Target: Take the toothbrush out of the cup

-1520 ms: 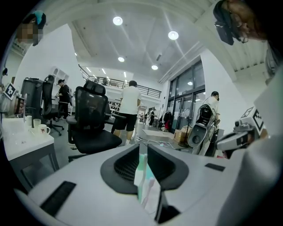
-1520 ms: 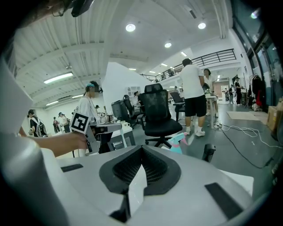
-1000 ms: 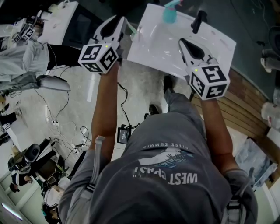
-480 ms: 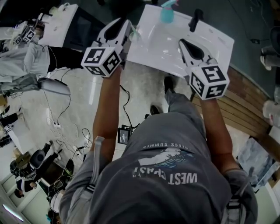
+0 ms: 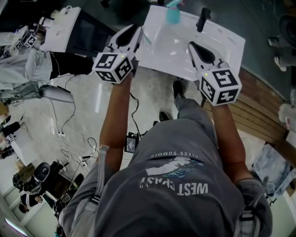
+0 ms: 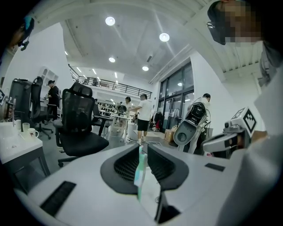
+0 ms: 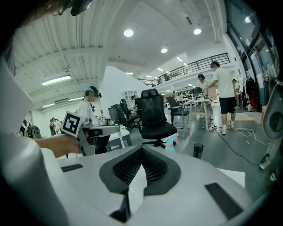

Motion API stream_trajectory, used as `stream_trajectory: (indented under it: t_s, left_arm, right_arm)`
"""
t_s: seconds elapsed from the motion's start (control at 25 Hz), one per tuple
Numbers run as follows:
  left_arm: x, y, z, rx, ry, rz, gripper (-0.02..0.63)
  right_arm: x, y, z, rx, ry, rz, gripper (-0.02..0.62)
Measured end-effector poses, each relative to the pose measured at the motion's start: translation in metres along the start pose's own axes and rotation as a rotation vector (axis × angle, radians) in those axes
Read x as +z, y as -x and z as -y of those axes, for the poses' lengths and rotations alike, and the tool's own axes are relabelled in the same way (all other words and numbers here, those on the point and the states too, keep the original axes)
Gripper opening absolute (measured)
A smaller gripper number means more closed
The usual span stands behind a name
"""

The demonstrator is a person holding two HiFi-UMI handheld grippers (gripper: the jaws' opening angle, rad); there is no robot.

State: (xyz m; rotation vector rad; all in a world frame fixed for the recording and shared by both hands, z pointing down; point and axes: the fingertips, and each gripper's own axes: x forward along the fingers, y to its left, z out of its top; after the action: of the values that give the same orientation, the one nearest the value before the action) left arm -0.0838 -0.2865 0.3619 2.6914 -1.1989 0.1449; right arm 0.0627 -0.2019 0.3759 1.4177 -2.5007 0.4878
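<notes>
My left gripper [image 5: 137, 31] hangs over the left edge of the white washbasin [image 5: 222, 41]. It is shut on a slim pale green and white toothbrush [image 6: 140, 170], which stands upright between the pads in the left gripper view. The teal cup [image 5: 172, 14] stands at the basin's far rim and also shows in the right gripper view as the teal cup [image 7: 172, 143]. My right gripper [image 5: 192, 45] is over the middle of the basin, its jaws closed together with nothing between them.
A black tap [image 5: 202, 19] rises at the basin's back right, next to the cup. A white desk [image 5: 60, 25] stands to the left, wooden planking [image 5: 259, 115] to the right, and cables [image 5: 69, 139] lie on the floor. A black office chair [image 6: 79, 123] and several people stand farther off.
My left gripper has moved to the right, toward the basin, with the toothbrush still in its jaws. The right gripper has stayed where it was.
</notes>
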Motion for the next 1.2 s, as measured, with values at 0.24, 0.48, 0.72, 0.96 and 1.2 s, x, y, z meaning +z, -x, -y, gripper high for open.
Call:
stream_trajectory:
  t_s: [0.24,0.48,0.72,0.96,1.2]
  left_arm:
    - [-0.023,-0.006,0.007,-0.004,0.017,-0.043,0.052]
    - [-0.044,-0.012,0.011,-0.009,0.040,-0.081,0.052]
    - [-0.065,-0.019,0.015,-0.014,0.059,-0.125,0.052]
    - [-0.085,-0.018,0.017,-0.013,0.076,-0.168,0.052]
    - [-0.104,-0.013,0.024,-0.012,0.086,-0.198,0.054]
  right_arm:
    - [-0.002,0.004,0.005,-0.004,-0.004,0.002,0.012]
    - [-0.005,0.004,0.010,-0.005,-0.007,0.001,0.012]
    - [-0.005,0.005,0.013,-0.004,-0.009,-0.003,0.012]
    - [-0.004,0.008,0.013,-0.006,-0.008,0.002,0.012]
    - [-0.012,0.015,0.012,-0.005,-0.009,0.003,0.012]
